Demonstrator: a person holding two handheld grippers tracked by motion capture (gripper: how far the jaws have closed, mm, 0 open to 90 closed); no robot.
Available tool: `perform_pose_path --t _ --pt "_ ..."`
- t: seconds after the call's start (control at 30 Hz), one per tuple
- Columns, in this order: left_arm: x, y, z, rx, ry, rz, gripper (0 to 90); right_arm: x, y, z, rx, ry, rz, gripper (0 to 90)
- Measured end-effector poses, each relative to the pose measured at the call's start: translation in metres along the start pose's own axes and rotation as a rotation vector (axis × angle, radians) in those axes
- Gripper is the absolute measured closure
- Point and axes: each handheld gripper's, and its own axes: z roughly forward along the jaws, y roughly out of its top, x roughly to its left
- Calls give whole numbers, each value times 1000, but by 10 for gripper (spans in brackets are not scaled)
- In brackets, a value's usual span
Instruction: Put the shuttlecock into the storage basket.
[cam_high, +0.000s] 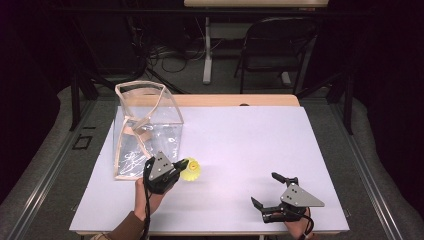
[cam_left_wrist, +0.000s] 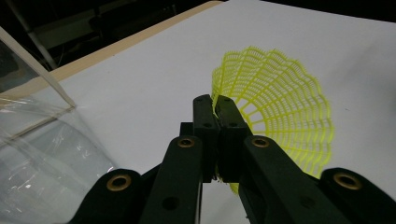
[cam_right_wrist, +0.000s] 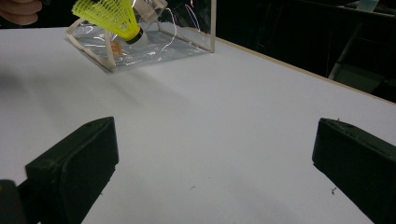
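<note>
- The left hand-held gripper is closed on the yellow shuttlecock, near the counter's left edge and toward its front.
- In the left gripper view the jaws pinch the rim of the mesh skirt. This thin edge fits between the flat jaws, which the round cork end probably would not.
- In the right gripper view the shuttlecock appears clear of the counter, cork end tilted down and toward the bag. Whether it is fully lifted cannot be confirmed from the high view.
- The clear bag sits in the counter's rear-left area, just behind the left hand-held gripper. Its stiff tan rim holds the mouth open, so it looks ready to receive an item.
- Judgement: the shuttlecock is held beside the bag for insertion. The grip on the skirt leaves the cork end free to lead in.
- The right hand-held gripper rests near the front-right corner, jaws spread wide and holding nothing. It is well apart from the bag, probably parked to keep the working area free.
- Risk: the mesh skirt is flexible and could slip or deform under the pinch.
</note>
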Motion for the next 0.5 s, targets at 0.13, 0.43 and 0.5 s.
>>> perform_pose_path --t 0.13,0.43,0.5 --pt "3 3 1 2 -2 2 889 0 0 0 -3 1 -1 0" --pt "7 7 1 -1 -2 -3 889 0 0 0 -1 0 -2 0" --pt "8 8 1 -1 -3 -3 889 1 0 0 -1 0 -3 0"
